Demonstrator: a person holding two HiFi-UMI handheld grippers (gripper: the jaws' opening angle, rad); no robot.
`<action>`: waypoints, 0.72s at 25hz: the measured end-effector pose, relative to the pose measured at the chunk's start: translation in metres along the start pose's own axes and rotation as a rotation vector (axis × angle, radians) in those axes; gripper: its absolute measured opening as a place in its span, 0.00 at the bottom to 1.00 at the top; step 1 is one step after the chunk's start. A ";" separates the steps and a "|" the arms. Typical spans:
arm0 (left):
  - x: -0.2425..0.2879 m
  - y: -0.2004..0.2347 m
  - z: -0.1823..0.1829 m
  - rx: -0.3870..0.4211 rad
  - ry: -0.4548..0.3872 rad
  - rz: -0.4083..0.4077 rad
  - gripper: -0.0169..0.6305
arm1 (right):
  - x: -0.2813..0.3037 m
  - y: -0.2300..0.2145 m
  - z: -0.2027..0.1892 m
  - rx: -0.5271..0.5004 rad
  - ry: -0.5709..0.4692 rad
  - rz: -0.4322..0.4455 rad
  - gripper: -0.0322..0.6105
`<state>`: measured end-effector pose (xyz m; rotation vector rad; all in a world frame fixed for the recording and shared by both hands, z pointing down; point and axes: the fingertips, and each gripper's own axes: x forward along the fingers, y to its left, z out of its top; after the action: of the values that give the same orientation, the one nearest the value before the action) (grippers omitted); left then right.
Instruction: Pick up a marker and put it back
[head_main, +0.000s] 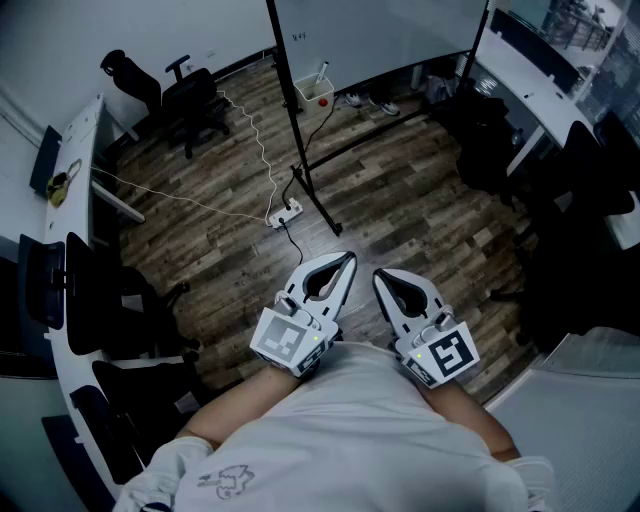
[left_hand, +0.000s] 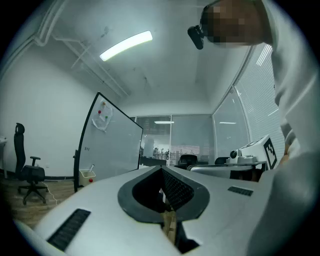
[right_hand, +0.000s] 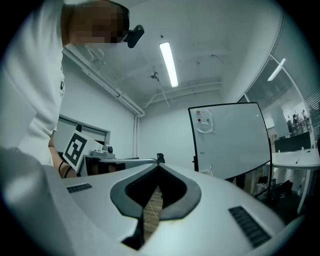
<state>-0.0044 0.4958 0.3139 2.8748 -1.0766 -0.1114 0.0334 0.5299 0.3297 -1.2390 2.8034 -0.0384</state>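
**Tool.** Left gripper and right gripper are both held close against the person's chest, pointing out over the wood floor. In each gripper view the jaws stand with their tips closed together. The hollow behind the tips is empty, so neither holds anything.

**Whiteboard.** One whiteboard on a black stand is across the room, well apart from both grippers. It bears some marks and a sheet near its top.

**Box.** One small pale box with a red spot on its front hangs at the foot of the board, by the stand's post.

**Marker.** One marker stands tilted in that box, its upper end clear of the rim. Whether others lie inside cannot be told.

**Handling, as judged.** The marker should be light, rigid and smooth-barrelled, so liable to pivot or slip if pinched near one end. It is not fragile. The best hold is across the exposed barrel just above the box rim, jaws square to it, and a lift along its own tilt.

**Count.** Grippers two; whiteboard one; box one; marker one visible.
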 end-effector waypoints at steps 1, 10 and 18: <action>0.000 0.004 0.001 0.002 0.001 0.003 0.03 | 0.002 -0.001 0.001 -0.004 -0.003 -0.003 0.06; -0.003 0.040 -0.003 -0.049 -0.002 0.033 0.03 | 0.025 0.000 0.007 -0.015 -0.053 0.008 0.07; 0.001 0.093 -0.005 -0.083 -0.021 0.038 0.03 | 0.070 -0.019 0.003 0.009 -0.068 -0.020 0.07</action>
<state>-0.0642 0.4252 0.3277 2.7841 -1.1028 -0.1808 0.0004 0.4653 0.3232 -1.2425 2.7298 -0.0101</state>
